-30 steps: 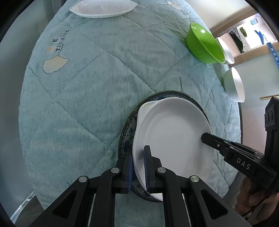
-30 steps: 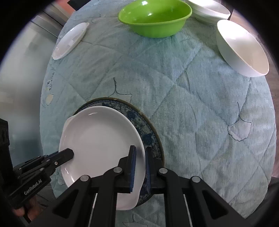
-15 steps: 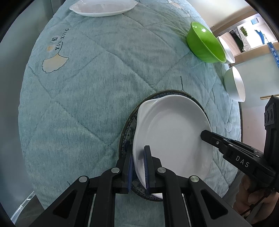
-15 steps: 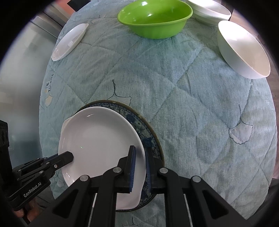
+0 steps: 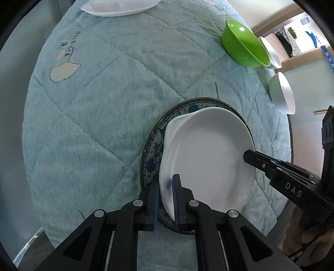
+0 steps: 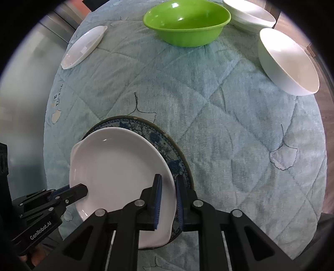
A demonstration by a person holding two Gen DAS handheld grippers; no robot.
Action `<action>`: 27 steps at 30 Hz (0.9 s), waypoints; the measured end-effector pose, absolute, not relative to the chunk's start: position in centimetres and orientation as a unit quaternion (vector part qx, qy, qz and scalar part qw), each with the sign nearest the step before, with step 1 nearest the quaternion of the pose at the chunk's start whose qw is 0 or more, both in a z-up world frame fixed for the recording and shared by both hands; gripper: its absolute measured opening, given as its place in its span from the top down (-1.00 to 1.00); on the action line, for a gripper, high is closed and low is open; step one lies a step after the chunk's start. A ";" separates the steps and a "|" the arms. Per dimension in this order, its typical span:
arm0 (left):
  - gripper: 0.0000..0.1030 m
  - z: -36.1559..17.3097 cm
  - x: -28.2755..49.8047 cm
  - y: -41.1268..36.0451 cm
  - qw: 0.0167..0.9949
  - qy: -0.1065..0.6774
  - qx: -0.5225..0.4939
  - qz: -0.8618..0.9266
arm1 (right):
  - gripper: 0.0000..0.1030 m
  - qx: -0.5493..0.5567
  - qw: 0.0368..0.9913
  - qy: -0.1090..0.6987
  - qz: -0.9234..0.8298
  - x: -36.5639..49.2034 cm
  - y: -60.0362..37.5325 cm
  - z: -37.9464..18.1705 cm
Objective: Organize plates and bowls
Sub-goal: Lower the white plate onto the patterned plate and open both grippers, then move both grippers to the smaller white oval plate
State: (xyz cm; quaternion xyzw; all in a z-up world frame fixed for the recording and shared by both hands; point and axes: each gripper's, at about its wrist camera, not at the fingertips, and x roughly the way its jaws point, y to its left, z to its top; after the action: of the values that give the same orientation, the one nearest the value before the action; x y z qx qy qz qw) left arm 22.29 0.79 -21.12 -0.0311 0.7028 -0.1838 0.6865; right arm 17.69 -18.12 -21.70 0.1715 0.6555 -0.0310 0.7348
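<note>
A white oval plate (image 5: 208, 158) (image 6: 117, 166) lies on top of a larger blue-patterned plate (image 5: 152, 150) (image 6: 173, 158) on the quilted teal tablecloth. My left gripper (image 5: 166, 196) is shut on the white plate's near-left rim; in the right wrist view it comes in from the lower left (image 6: 81, 190). My right gripper (image 6: 168, 200) straddles the opposite rim. Its jaws are opening, with a small gap showing beside the rim. In the left wrist view it reaches in from the right (image 5: 250, 155).
A green bowl (image 5: 244, 43) (image 6: 185, 23) stands at the far side with a white bowl (image 6: 250, 16) behind it and another white bowl (image 5: 281, 93) (image 6: 288, 60) near the right edge. A second white oval plate (image 5: 119, 8) (image 6: 83, 48) lies far left. A hand (image 5: 302, 239) holds the right gripper.
The right gripper's pads have spread a little around the white plate's rim. The left gripper and both plates have stayed where they were.
</note>
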 end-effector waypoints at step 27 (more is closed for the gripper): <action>-0.01 -21.3 22.2 4.2 0.686 0.701 -0.084 -0.176 | 0.38 0.239 0.727 0.644 -0.019 16.3 -21.5 -22.3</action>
State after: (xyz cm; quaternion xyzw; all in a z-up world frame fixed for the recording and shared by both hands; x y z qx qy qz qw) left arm 22.21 4.16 -21.34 -0.0837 0.7010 -0.1765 0.6859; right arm 16.27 -21.55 -22.34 0.2390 0.6439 -0.0186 0.7266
